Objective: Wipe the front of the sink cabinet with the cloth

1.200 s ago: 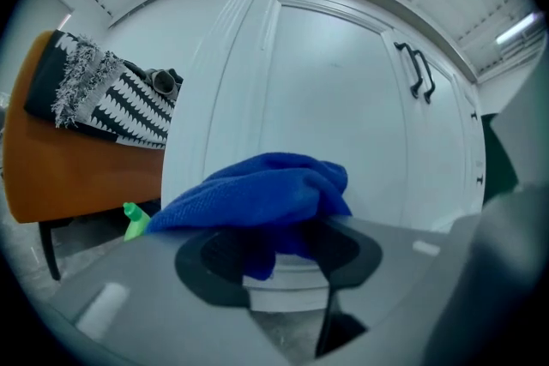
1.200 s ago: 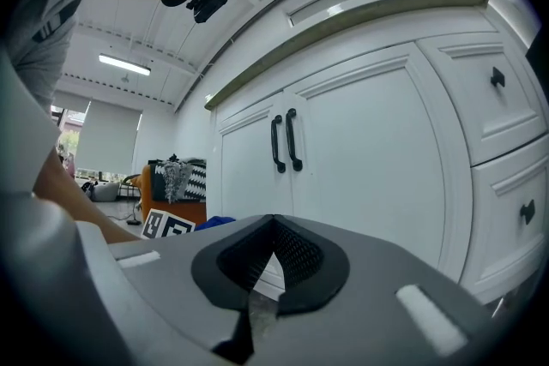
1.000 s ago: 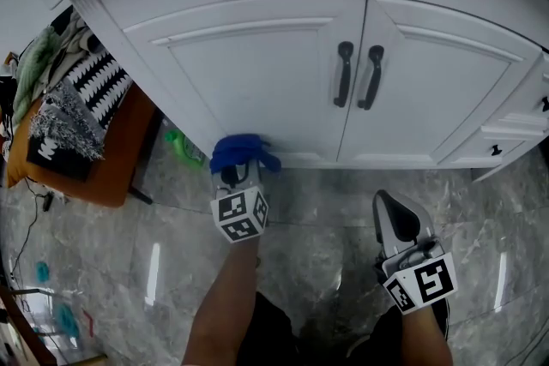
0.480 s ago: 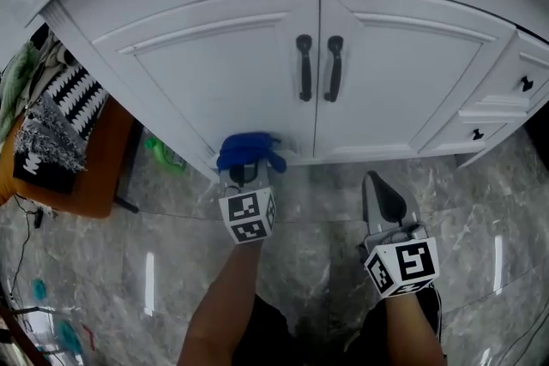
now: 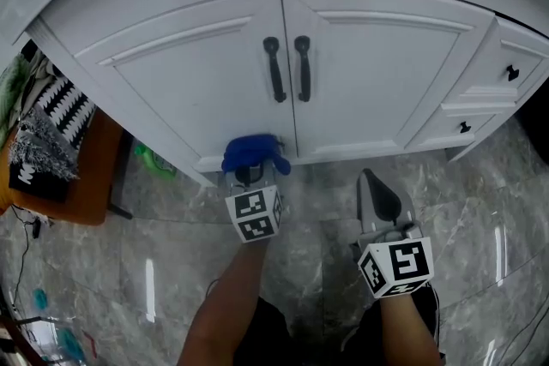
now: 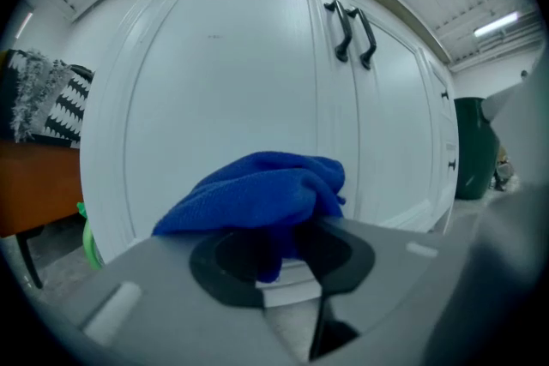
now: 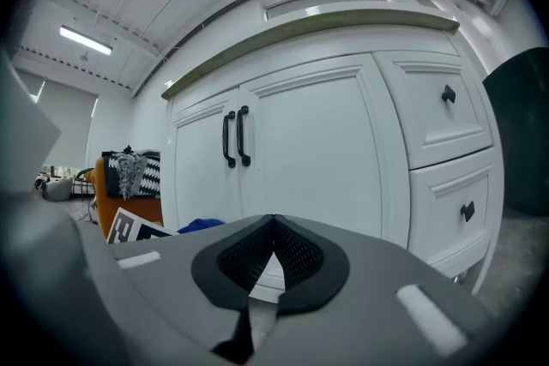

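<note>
The white sink cabinet [image 5: 206, 81] has two doors with black handles [image 5: 273, 69] in the middle. My left gripper [image 5: 250, 171] is shut on a bunched blue cloth [image 5: 253, 153], low against the bottom rail of the left door. In the left gripper view the blue cloth [image 6: 262, 197] bulges out over the jaws in front of the left door [image 6: 223, 99]. My right gripper [image 5: 377, 200] is shut and holds nothing, hanging over the floor below the right door; in the right gripper view it [image 7: 273, 246] faces the cabinet doors [image 7: 300, 150].
An orange stool [image 5: 64, 184] with black-and-white fabric [image 5: 47, 129] stands left of the cabinet, and a green thing [image 5: 154, 160] lies by its base. White drawers with black knobs [image 5: 512, 73] are at the right. Grey marble floor [image 5: 326, 236] runs underneath.
The view has shifted, so the cabinet handles sit further left now. My left gripper with the cloth stays at the bottom rail, nearer the doors' middle seam. The right gripper has barely moved.
</note>
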Demonstrator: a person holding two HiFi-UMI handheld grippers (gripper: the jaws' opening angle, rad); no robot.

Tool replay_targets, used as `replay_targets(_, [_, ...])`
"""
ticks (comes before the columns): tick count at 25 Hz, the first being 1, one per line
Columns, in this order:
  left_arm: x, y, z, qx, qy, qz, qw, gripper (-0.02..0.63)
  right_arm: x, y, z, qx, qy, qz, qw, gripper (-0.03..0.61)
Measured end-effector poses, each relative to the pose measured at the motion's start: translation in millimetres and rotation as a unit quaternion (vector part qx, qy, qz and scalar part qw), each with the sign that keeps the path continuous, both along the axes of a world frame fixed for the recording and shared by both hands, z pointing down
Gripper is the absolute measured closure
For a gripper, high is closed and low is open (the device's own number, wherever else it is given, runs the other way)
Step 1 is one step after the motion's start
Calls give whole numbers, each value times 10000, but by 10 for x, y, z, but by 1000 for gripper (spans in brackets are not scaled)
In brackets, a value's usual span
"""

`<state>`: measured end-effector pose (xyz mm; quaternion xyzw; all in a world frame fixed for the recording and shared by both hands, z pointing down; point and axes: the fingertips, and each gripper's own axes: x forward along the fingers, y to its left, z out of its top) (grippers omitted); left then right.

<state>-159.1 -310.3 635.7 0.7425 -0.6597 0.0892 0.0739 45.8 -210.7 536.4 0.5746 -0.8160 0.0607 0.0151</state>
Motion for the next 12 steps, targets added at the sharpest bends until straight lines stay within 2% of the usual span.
replay_targets(5, [366, 9, 120, -141, -191, 391, 9990, 505, 112, 17, -36, 15, -53, 85, 9999, 578])
replay_targets(12, [436, 13, 119, -197, -136, 56, 9997, 506, 258, 26, -83, 109, -147, 153, 9997, 578])
